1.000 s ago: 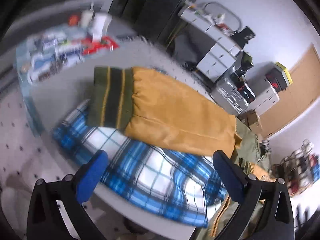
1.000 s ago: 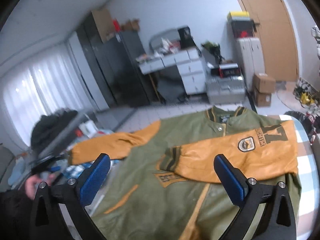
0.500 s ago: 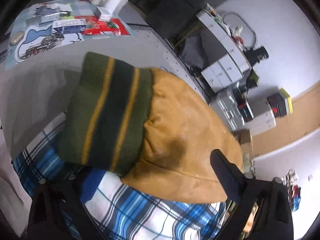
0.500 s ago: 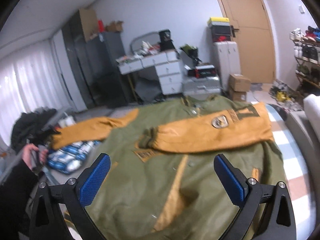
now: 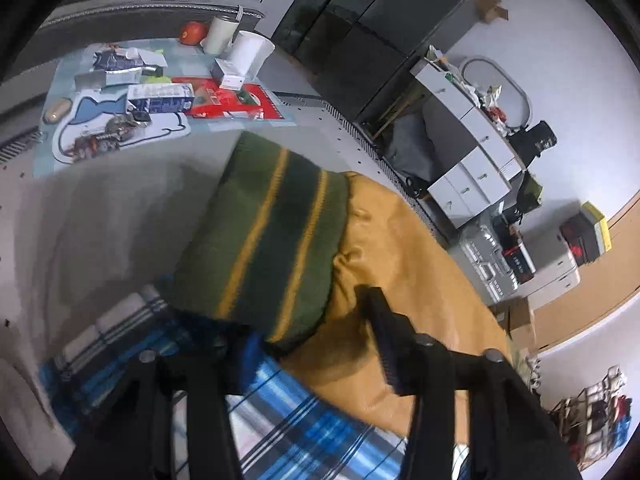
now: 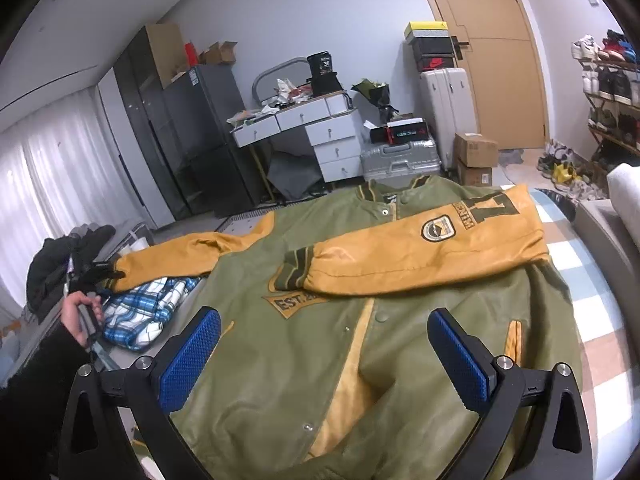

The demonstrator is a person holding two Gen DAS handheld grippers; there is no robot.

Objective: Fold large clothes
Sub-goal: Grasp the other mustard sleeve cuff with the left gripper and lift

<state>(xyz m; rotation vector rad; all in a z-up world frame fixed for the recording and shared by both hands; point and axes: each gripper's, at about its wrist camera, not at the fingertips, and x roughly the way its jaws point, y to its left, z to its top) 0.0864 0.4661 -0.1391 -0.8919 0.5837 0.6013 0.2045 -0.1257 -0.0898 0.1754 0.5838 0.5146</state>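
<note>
Left gripper: jaws just closing around the jacket's outstretched sleeve beside its striped cuff; whether the pads already pinch it cannot be told.
Right gripper: jaws wide apart, nothing between them, hovering over the jacket's front hem.
Jacket: olive body spread flat, front up, on the checked blanket; other mustard sleeve folded across the chest.
Edges: the outstretched sleeve reaches past the jacket's side, cuff overhanging a blue plaid cloth.
Open room: bare blanket beside the jacket's folded-sleeve side; grey floor beyond the cuff.
</note>
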